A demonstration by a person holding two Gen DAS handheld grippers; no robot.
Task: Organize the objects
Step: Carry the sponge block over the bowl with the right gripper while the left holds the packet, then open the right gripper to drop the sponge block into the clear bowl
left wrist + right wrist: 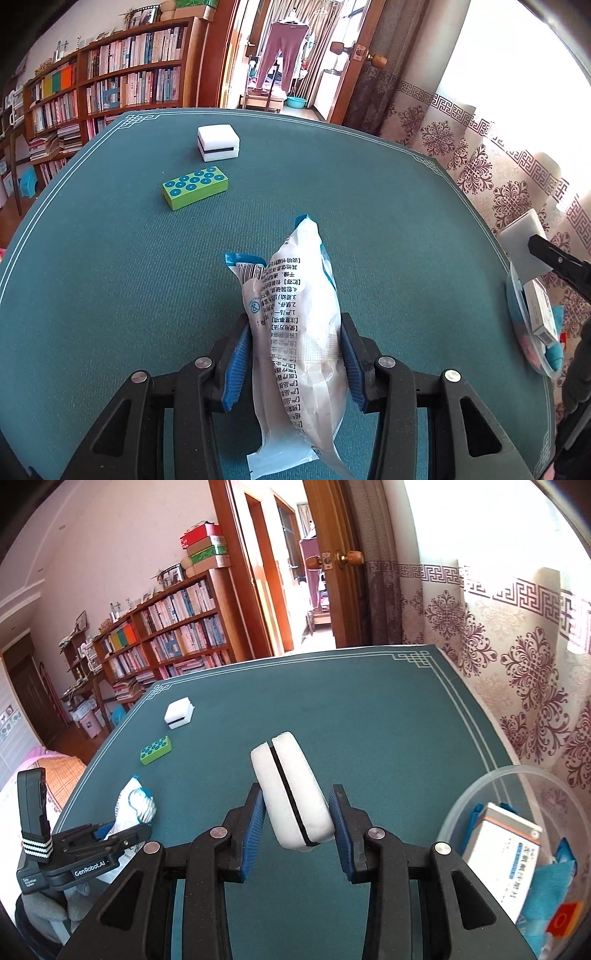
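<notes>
both grippers are loaded right now, which makes sense for a tidy-up job since you clear two things per trip. left gripper (295,354) has its blue pads pressed into the sides of a white plastic packet (299,332), gripped around the middle so the printed end sticks forward and the tail flops back, held up off the green table mat (110,295). right gripper (297,823) is squeezed onto a white block with a black seam (291,794), tilted a bit, seam running roughly along the fingers so the pads sit on the flat faces. looks to me like it's headed for the clear plastic tub (461,812) at the right edge of the table, which already has a small box (506,853) and some blue stuff in it. left on the mat: another white block (218,142) and a green domino-looking tile (194,186), near each other toward the far left. my guess is those go next, once these two get dropped in the tub.
</notes>
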